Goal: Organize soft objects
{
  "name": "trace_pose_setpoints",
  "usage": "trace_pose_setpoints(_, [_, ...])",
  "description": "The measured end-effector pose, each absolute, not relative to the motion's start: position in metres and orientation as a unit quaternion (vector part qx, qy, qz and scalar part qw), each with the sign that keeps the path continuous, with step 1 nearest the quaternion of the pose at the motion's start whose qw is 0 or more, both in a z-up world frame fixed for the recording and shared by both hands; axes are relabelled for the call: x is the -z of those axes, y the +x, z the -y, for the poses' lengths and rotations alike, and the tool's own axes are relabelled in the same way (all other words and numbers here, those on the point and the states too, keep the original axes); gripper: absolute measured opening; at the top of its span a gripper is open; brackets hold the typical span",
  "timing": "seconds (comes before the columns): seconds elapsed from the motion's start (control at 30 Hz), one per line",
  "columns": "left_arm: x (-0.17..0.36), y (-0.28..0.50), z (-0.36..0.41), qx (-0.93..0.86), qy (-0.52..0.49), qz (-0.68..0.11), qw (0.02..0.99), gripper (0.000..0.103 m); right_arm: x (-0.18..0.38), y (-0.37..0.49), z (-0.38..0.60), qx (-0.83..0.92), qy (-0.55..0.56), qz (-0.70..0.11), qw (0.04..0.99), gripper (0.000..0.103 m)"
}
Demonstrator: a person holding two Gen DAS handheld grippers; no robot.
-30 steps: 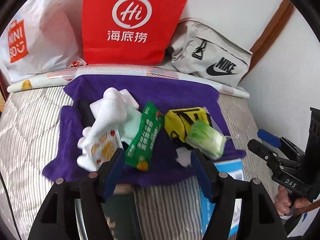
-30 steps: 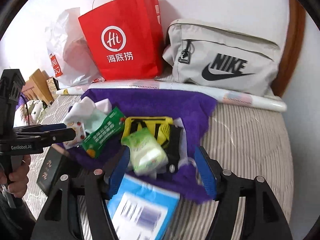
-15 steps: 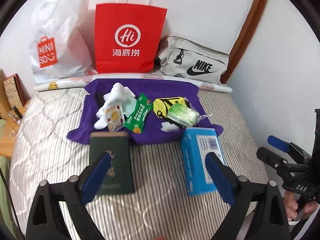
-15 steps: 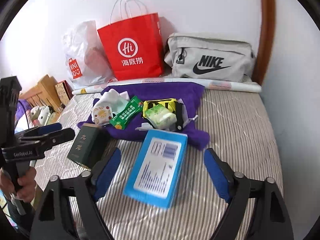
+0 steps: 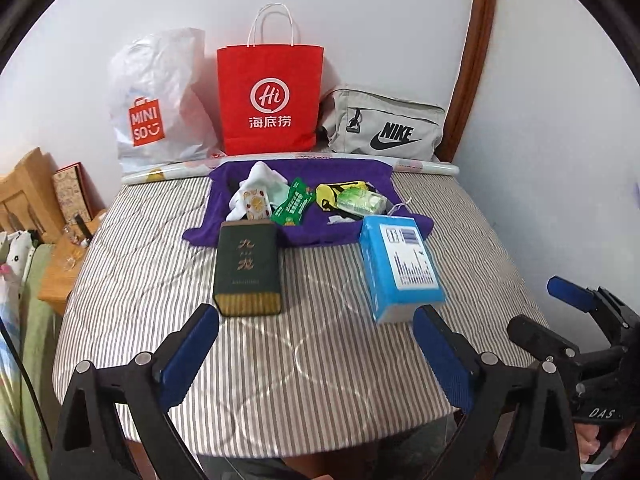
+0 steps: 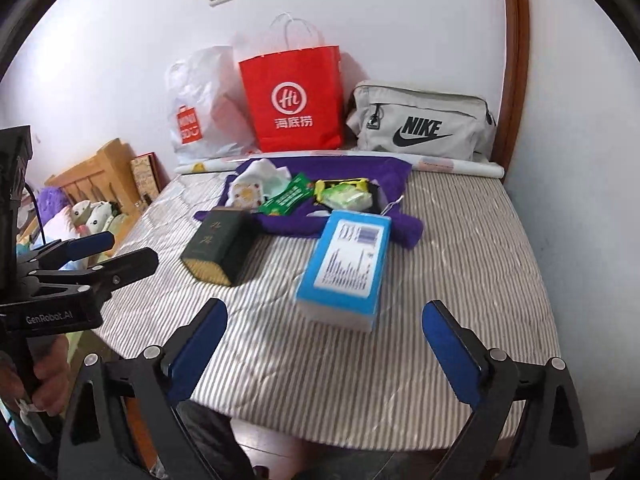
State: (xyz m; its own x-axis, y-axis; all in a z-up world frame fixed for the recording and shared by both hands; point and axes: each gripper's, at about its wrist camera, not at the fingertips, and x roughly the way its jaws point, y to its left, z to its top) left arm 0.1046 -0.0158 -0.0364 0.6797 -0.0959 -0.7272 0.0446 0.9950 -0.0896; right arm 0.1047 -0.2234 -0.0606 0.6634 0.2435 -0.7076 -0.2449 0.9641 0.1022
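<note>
Honestly, the main risk I see is grabbing the wrong stuff. The soft things, a white cloth [image 5: 256,194], a green snack packet [image 5: 294,202], a yellow pouch [image 5: 334,194] and a tissue pack [image 5: 360,202], are bunched together, touching, on the purple towel [image 5: 304,232] at the far side of the bed [image 5: 280,360]. A dark green box [image 5: 246,270] and a blue box [image 5: 400,264] sit right in front of the towel's near edge, so a low reach could knock them or snag the towel and drag the whole pile. Packets this close could also come up two at once.

Left gripper [image 5: 316,348] is spread wide, holding nothing, hovering over the bed's near edge. Right gripper [image 6: 324,340] is the same: wide apart, empty, touching nothing, well short of the pile.
</note>
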Motion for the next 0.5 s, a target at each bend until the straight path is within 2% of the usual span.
trace_pose_setpoints(0.5, [0.028,0.059,0.013,0.001,-0.040,-0.371,0.928,0.098,0.059,0.061,0.226,-0.135,0.007,-0.370,0.919,0.097])
